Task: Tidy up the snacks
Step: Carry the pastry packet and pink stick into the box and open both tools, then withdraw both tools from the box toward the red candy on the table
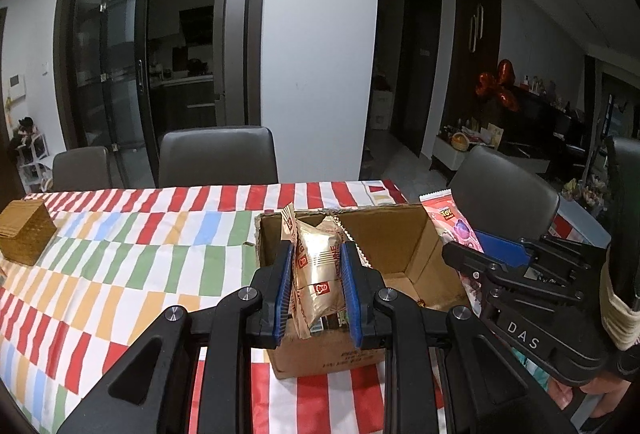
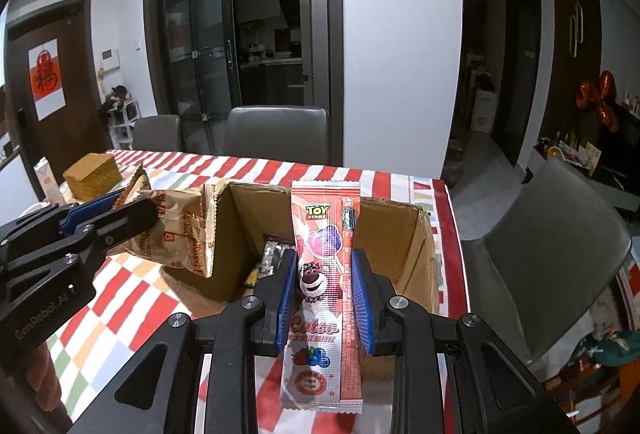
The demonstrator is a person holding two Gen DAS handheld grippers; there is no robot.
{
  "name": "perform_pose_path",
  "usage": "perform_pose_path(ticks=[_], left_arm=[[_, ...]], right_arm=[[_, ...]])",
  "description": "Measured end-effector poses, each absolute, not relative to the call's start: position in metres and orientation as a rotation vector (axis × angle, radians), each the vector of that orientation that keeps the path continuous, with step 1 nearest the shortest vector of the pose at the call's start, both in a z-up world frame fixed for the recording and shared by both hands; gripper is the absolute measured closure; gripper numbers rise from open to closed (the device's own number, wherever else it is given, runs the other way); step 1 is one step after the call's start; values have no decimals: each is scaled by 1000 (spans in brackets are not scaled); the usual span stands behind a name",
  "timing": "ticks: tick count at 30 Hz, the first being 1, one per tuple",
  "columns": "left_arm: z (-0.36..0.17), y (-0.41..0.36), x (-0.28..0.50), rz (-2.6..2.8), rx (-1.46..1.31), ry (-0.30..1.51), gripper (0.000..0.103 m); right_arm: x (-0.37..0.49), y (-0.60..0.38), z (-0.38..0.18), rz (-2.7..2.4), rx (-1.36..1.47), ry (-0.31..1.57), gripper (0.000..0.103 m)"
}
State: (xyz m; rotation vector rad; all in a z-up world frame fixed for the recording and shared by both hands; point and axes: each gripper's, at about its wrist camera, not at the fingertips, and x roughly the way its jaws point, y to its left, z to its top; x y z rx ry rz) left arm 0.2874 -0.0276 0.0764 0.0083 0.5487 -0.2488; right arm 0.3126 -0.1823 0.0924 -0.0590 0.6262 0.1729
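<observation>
Striped desk (image 1: pixel 120 254) carries an open box (image 1: pixel 400 234); above its left side, left fingers (image 1: pixel 318 254) clamp a gold packet (image 1: pixel 318 266); right fingers (image 2: pixel 325 266) clamp a pink packet (image 2: pixel 320 314) over its near edge.

Both tools share one build. The left gripper (image 1: pixel 318 254) has matte black angular arms with triangular cut-outs, joined by round silver screws at the pivots. Its two fingers (image 1: pixel 285 286) are black outside and carry ribbed blue pads on their inner faces. The right gripper (image 2: pixel 325 266) looks the same from its own camera: black linkage, silver screw heads, blue ridged pads. Seen from the left camera, its side bears the white letters "DAS", and a cream band of cloth is wrapped around its rear part. Seen from the right camera, the left tool's black side carries pale lettering that reads "GenRobot.AI".
</observation>
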Motion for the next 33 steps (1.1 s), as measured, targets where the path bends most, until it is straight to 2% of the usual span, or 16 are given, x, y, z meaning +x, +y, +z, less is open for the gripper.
perform_pose_path(ticks=[9, 12, 13, 15, 16, 17, 24, 33], left_arm=[[66, -36, 318, -247, 23, 583, 78], [65, -39, 324, -235, 25, 593, 75], [64, -40, 327, -224, 29, 603, 70], [64, -41, 325, -205, 35, 607, 62], [64, -40, 324, -198, 36, 602, 61], [64, -39, 322, -189, 42, 597, 61], [68, -33, 289, -144, 75, 567, 47], [64, -27, 229, -129, 73, 575, 37]], right_arm=[[334, -182, 87, 162, -77, 640, 75], [337, -179, 86, 159, -79, 639, 75], [338, -179, 86, 158, -80, 639, 75], [338, -178, 86, 162, -73, 638, 62], [337, -178, 86, 157, -69, 640, 52], [335, -178, 87, 150, -67, 638, 48], [305, -180, 86, 134, -79, 628, 47], [246, -187, 87, 132, -90, 625, 41]])
